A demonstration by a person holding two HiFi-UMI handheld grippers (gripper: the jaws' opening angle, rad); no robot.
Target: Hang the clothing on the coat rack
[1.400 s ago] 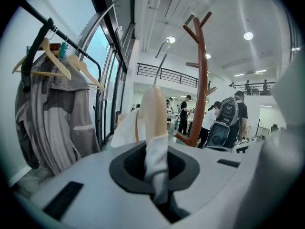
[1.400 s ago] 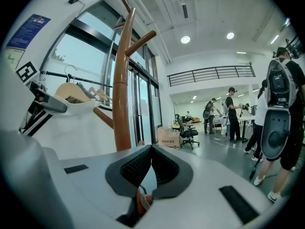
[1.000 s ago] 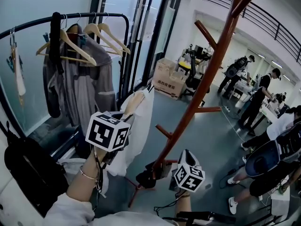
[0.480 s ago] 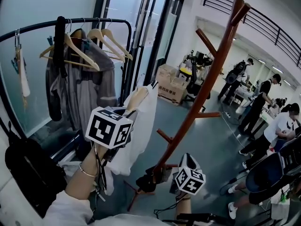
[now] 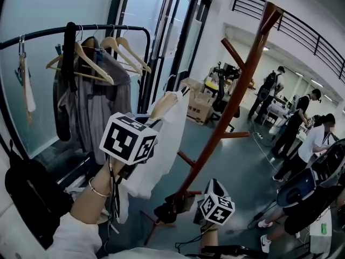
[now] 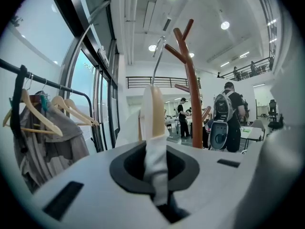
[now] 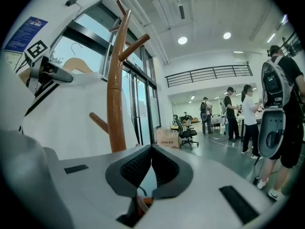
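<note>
L gripper (image 5: 150, 126) holding white garment (image 5: 161, 150) on wooden hanger (image 5: 165, 103), up beside coat rack (image 5: 226, 112).
L jaws clamped tight on garment fabric, hanger not on any peg. R gripper (image 5: 188, 198) low near rack base, jaws together, empty. Grey clothes (image 5: 102, 101) on black rail (image 5: 48, 32), far left.
</note>
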